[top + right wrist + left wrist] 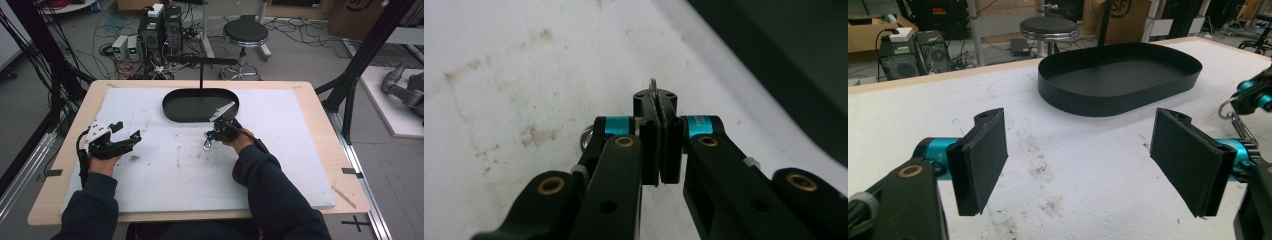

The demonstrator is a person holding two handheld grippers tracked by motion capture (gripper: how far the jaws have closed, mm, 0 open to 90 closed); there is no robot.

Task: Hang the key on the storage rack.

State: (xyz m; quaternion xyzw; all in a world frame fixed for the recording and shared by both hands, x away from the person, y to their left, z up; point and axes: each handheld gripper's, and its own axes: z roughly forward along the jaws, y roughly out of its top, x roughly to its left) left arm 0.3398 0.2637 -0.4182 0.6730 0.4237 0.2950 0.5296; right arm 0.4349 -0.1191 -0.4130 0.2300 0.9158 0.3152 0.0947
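The small metal clasp (207, 145), prob. a carabiner-type clip w/ a ring, hangs from the right gripper (216, 133), just above the white foam mat (165, 170) and near the front wall of the black oval tray (200, 105). In the right gripper view the jaws stand pressed together on a thin metal edge of the clasp (654, 92), so the hold is narrow and only on the rim. The left gripper (1083, 160) is wide apart, nothing between its pads (983, 160), and rests at the left side of the mat, well apart from the clasp (1235, 117). My judgement: the step is to carry the clasp to the tray. Do it well: keep the squeeze firm, lift it over the wall w/o swinging, then loosen low inside the tray.
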